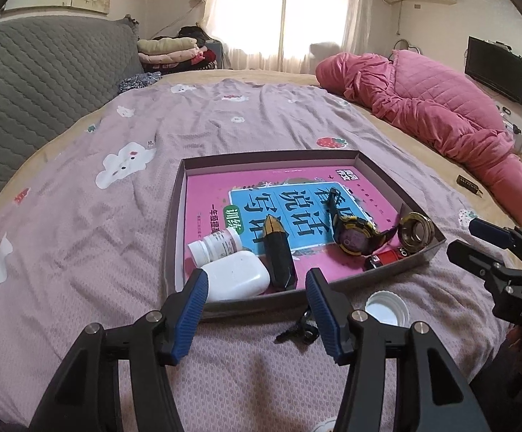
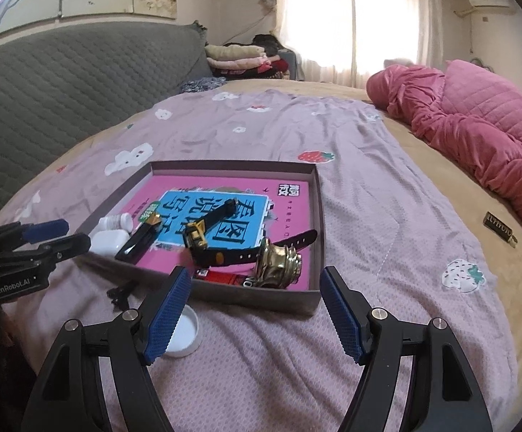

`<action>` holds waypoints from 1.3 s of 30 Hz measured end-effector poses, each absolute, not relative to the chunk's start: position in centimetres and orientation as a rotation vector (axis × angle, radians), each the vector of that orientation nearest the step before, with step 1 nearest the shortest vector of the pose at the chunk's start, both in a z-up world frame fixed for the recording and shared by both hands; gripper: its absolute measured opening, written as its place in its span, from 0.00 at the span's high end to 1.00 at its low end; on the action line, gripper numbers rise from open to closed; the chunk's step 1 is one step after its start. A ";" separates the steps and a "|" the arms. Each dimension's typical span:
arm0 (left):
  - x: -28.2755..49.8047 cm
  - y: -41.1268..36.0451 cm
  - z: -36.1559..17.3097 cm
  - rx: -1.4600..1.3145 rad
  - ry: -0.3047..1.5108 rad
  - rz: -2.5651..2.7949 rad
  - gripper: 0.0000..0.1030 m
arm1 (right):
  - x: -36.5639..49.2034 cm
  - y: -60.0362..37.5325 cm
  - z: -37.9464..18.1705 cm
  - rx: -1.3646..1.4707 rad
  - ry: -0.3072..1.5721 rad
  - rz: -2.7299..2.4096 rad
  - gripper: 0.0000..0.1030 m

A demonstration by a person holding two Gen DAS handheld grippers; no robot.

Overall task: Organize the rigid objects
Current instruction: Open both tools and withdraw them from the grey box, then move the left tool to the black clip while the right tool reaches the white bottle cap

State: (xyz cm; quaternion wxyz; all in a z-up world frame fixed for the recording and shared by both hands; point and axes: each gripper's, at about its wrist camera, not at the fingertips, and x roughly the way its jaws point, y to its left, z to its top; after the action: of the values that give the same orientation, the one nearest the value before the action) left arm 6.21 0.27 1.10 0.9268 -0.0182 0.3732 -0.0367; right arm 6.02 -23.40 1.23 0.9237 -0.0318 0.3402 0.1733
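Beside tray [image 2: 316, 194], seemingly bare bedspread [image 2: 386, 223].

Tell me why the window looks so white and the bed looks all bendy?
In the left wrist view, daylight overexposes the window into pure white glare; in the right wrist view the window is washed out too. In both views the fisheye lens bows the bed edges and darkens the corners; the box stays sharp.
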 end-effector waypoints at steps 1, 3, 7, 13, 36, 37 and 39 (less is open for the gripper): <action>6.1 0.3 1.1 -0.037 0.766 -0.076 0.46 | 5.9 -23.3 1.3 -0.066 0.699 0.358 0.27; 5.9 0.2 1.1 -0.039 0.771 -0.081 0.46 | 5.7 -23.3 1.3 -0.066 0.701 0.363 0.27; 5.5 0.1 1.2 -0.036 0.778 -0.087 0.46 | 5.1 -22.9 1.3 -0.086 0.700 0.360 0.27; 4.6 -0.2 1.3 -0.028 0.788 -0.099 0.46 | 4.2 -22.3 1.5 -0.096 0.704 0.386 0.27; 4.0 -1.6 -0.3 -0.025 0.874 -0.185 0.46 | 2.8 -19.6 -1.2 -0.146 0.821 0.478 0.27; 4.0 -1.6 -0.5 -0.024 0.881 -0.188 0.46 | 2.9 -19.5 -1.4 -0.146 0.827 0.482 0.27; 4.2 -1.7 -0.9 -0.028 0.895 -0.197 0.46 | 2.9 -19.4 -1.8 -0.149 0.837 0.486 0.27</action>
State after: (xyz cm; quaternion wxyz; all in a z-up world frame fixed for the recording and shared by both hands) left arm 4.22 -1.72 -0.88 0.8967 -0.0135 0.4321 -0.0952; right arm 2.94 -19.37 -1.75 0.8825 -0.0716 0.4018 0.2336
